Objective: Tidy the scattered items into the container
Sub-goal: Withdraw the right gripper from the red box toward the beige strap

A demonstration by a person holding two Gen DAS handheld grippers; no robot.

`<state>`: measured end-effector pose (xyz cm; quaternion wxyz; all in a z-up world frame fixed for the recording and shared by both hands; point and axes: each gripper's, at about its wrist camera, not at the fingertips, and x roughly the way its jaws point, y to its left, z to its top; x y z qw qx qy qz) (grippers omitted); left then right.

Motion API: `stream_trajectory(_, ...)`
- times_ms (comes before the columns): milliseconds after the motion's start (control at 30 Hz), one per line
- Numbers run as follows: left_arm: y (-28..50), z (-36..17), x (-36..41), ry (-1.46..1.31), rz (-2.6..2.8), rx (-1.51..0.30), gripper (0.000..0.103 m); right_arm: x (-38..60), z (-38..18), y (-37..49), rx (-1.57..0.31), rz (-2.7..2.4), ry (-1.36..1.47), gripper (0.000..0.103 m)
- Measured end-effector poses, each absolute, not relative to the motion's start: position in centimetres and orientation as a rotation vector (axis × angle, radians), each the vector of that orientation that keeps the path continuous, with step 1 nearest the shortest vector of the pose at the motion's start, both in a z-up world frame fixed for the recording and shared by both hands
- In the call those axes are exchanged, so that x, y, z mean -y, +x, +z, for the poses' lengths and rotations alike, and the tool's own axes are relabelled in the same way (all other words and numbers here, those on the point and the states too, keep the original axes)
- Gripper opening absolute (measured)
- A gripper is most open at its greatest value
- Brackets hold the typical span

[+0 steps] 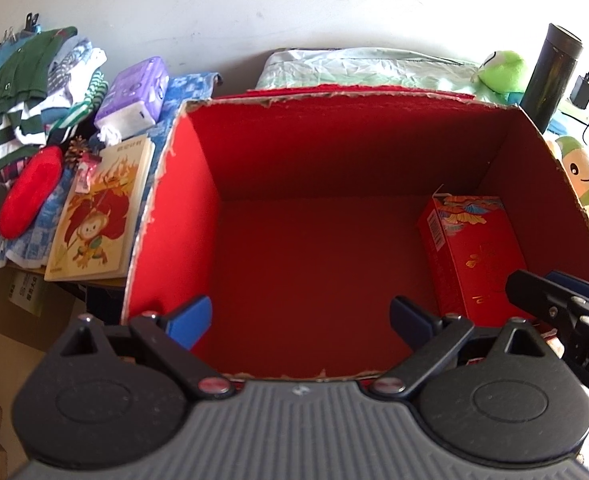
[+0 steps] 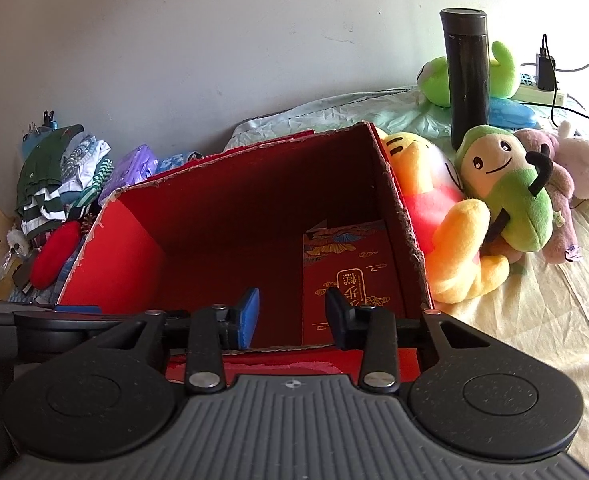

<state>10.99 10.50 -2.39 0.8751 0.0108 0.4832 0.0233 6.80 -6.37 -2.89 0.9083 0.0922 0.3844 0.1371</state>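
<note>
Red cardboard box [image 2: 230, 216] rim: snag risk for empty, part-spread right claw [image 2: 292, 316]; left claw [image 1: 298, 316] spread wide, empty.

Left tool [image 1: 299, 322] wide open, right tool [image 2: 292, 318] half-spread, both empty.

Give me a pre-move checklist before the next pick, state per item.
1. Left gripper empty: ok, jaws wide apart, nothing between them.
2. Right gripper empty: ok, jaws partly apart with nothing between the pads, poised over the near rim.
3. Red cardboard box open, with room: ok, most of the floor is bare.
4. Red gift box settled inside: ok, lying against the right wall.
5. Next items in sight: ok, yellow plush and green plush lie against the box's right side, apart from the grippers.
6. Black flask safe from toppling: cannot tell, it stands upright behind the plush pile.
</note>
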Motion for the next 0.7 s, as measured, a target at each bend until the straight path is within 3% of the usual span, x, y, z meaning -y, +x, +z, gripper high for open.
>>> stream_trajectory(200,10.7,-2.4,-10.4,0.013,0.017,-0.992,0.091,6.5,-2.4,6.7,-0.784,0.281,0.197,0.043)
stream_trajectory(467,8.8,-0.7,-10.7,0.016,-0.037,-0.888,0.092,8.5,-0.1,3.4,-0.633,0.223,0.172,0.043)
stream_trajectory(700,6.0,0.5,-10.6,0.052,-0.105,-0.806,0.093,12.8,-2.0,1.7,-0.695,0.102,0.214,0.043)
